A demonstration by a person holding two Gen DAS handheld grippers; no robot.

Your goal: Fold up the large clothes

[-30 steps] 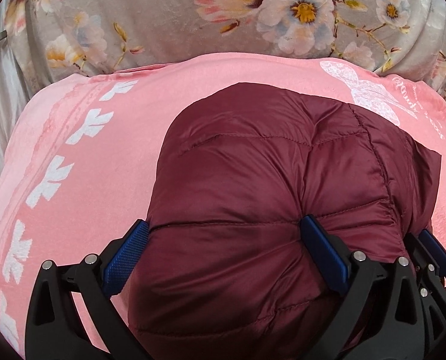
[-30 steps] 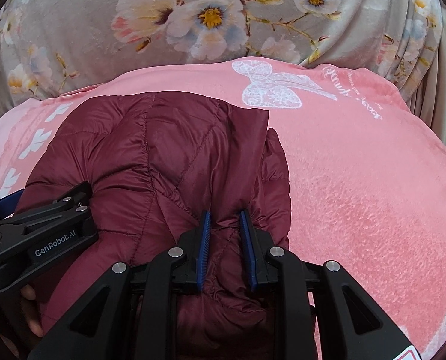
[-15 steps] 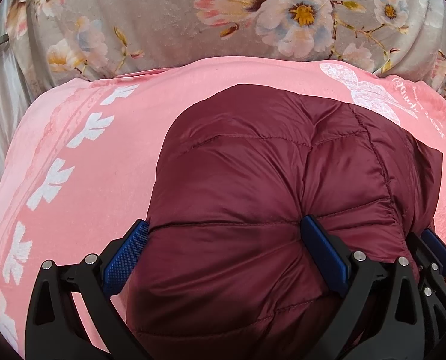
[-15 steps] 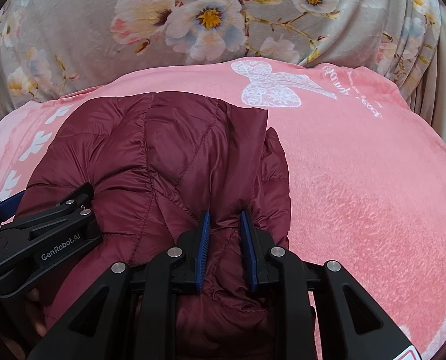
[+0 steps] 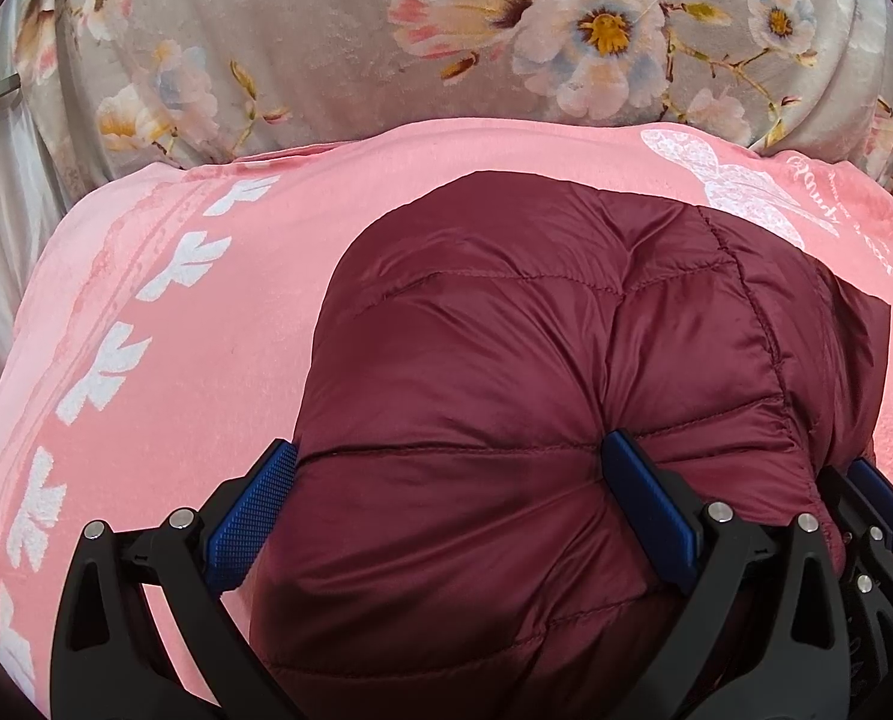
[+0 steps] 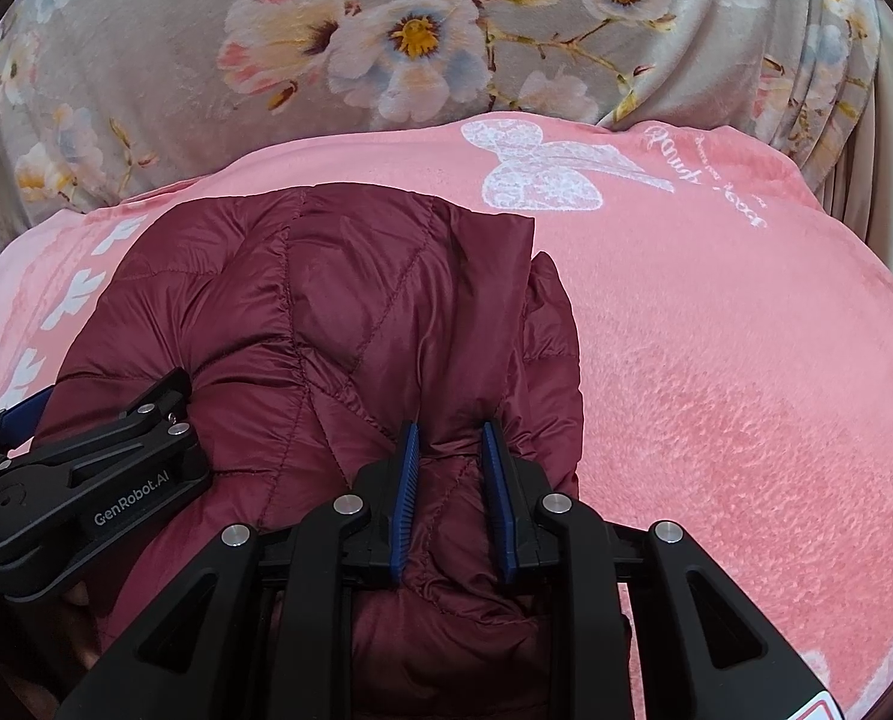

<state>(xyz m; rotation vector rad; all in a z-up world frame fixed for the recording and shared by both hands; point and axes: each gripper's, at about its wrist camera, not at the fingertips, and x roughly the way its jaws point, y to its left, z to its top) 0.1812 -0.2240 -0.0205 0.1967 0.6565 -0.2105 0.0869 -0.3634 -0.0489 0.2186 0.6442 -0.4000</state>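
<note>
A maroon quilted puffer jacket point(image 5: 566, 360) lies bunched on a pink blanket point(image 5: 176, 390). My left gripper point(image 5: 446, 480) spans a thick puffed bulge at the jacket's near edge. Both blue pads press into that bulge, and the fabric puckers around the right pad. My right gripper point(image 6: 449, 468) is shut on a narrow fold of the jacket point(image 6: 326, 312) near its right edge, where a flat flap lies over the padding. In the right wrist view, one black finger point(image 6: 116, 468) of the left gripper rests on the jacket's left side. The two grippers sit close together.
The pink blanket point(image 6: 746, 360) carries a white butterfly print point(image 6: 536, 174) and a row of white leaf shapes point(image 5: 104, 360). Behind it rises a grey floral cloth point(image 5: 386, 30). Bare pink blanket stretches to the jacket's right and left.
</note>
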